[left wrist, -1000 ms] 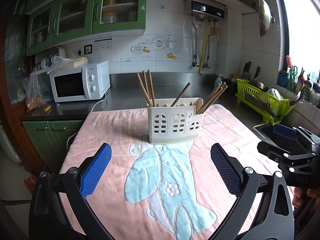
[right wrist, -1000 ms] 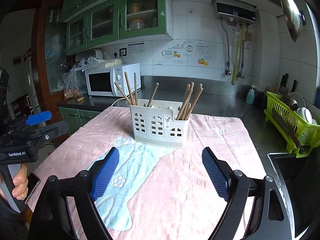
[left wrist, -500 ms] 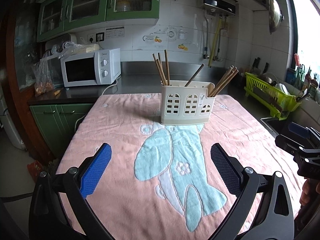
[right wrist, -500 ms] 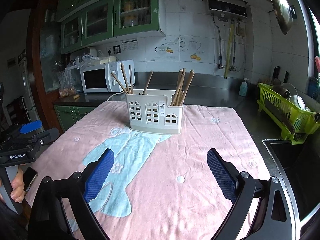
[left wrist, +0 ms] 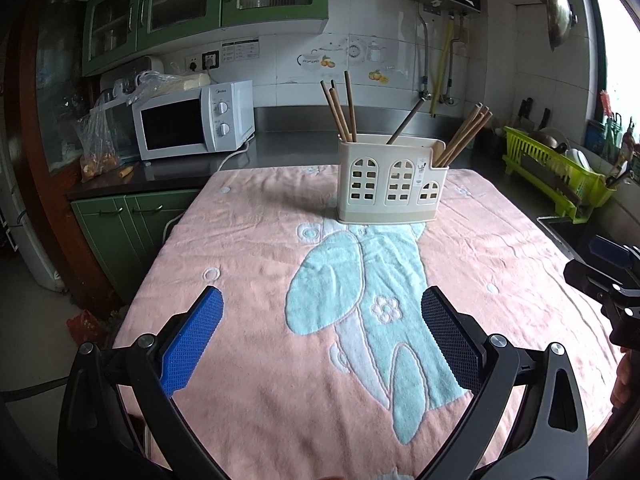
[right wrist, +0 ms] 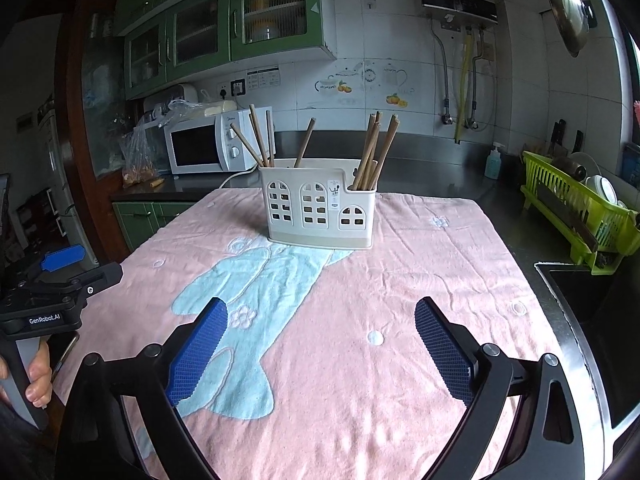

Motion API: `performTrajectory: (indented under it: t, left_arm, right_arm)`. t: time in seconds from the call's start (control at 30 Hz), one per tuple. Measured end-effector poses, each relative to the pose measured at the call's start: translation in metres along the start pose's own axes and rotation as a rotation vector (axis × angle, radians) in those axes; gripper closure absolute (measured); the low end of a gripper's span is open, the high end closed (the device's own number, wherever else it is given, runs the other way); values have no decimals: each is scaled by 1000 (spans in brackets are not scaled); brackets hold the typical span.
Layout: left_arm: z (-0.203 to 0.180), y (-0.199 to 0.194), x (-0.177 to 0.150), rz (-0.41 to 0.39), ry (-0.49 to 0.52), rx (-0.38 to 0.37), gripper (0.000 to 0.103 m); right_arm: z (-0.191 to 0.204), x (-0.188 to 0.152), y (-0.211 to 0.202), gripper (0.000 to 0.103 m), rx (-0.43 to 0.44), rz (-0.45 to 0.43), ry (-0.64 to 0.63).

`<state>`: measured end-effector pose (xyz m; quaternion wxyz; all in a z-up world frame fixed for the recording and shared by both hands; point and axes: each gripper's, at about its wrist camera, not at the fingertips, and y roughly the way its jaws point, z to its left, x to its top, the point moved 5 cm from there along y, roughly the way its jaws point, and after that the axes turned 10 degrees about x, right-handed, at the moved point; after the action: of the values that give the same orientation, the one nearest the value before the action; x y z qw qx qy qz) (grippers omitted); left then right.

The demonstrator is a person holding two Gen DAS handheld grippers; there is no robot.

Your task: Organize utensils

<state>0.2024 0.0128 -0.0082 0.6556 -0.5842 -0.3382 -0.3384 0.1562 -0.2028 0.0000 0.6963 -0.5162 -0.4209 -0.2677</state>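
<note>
A cream plastic utensil holder (left wrist: 391, 181) with arched window cut-outs stands upright at the far side of a pink towel (left wrist: 256, 280); it also shows in the right wrist view (right wrist: 320, 210). Several wooden chopsticks (left wrist: 340, 110) lean in its left, middle and right compartments (right wrist: 374, 154). My left gripper (left wrist: 322, 320) is open and empty, well back from the holder over the near towel. My right gripper (right wrist: 320, 328) is open and empty too, at the near edge. Each gripper shows at the side of the other's view.
A white microwave (left wrist: 192, 124) and a plastic bag (left wrist: 98, 140) sit on the dark counter at the back left. A green dish rack (left wrist: 560, 172) and a sink (right wrist: 584, 292) are at the right. Green cabinets hang above.
Both grippers have drawn back from the holder, which now looks smaller and farther away. Both stay open and empty. The holder and chopsticks have not moved.
</note>
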Motion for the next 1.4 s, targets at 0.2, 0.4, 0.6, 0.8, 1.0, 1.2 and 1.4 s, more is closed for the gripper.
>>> performTrajectory:
  t: [0.2, 0.4, 0.6, 0.8, 1.0, 1.2, 1.4]
  left_arm:
    - [-3, 3, -6, 11, 10, -3, 5]
    - [-2, 3, -7, 13, 6, 0, 5]
    - [-1, 4, -8, 16, 3, 2, 5]
    - [0, 4, -8, 17, 2, 3, 5]
    - [2, 6, -11, 19, -4, 5, 5]
    - [3, 7, -11, 21, -5, 6, 5]
    - [3, 7, -11, 21, -4, 8, 5]
  right_arm:
    - [0, -4, 4, 11, -2, 15, 3]
    - [1, -5, 6, 11, 1, 19, 2]
    - [2, -4, 6, 11, 0, 18, 0]
    - [3, -5, 6, 11, 0, 23, -2]
    - [4, -7, 7, 11, 3, 28, -3]
    - [3, -7, 8, 11, 1, 29, 1]
    - [3, -7, 8, 11, 0, 29, 0]
